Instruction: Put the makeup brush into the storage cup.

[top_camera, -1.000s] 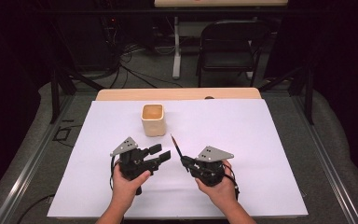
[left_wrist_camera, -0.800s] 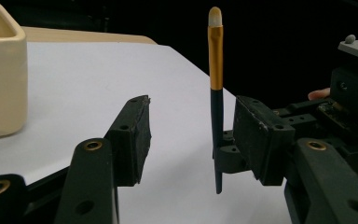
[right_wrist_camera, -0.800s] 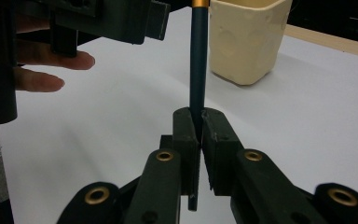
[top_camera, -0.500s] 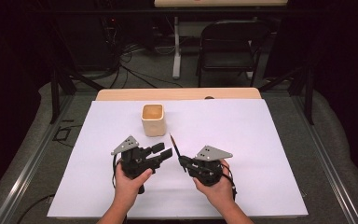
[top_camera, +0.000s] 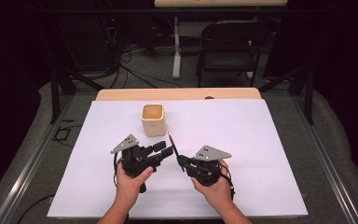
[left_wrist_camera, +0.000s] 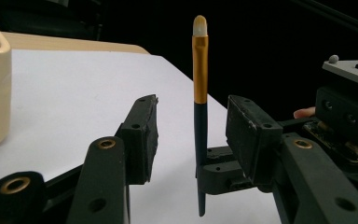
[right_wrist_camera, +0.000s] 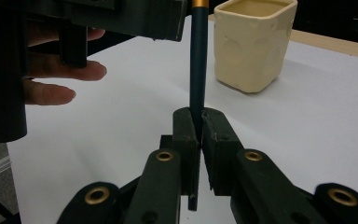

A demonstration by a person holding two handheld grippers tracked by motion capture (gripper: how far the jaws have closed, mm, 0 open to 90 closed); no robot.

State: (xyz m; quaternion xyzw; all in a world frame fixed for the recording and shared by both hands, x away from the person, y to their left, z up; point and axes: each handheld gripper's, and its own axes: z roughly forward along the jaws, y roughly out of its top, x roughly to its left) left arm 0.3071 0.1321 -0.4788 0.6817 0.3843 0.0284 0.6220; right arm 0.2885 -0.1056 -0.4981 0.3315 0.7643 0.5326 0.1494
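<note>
Black right tool (top_camera: 181, 161) pinches a makeup brush (left_wrist_camera: 199, 88) upright; left tool (top_camera: 165, 150), jaws closing, straddles it untouched, near the worktop's (top_camera: 261, 140) front edge.

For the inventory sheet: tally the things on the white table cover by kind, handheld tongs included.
Cream cup: 1
Brush with dark handle and gold ferrule: 1
Handheld tongs: 2, the left tongs and the right tongs
Total: 4
</note>
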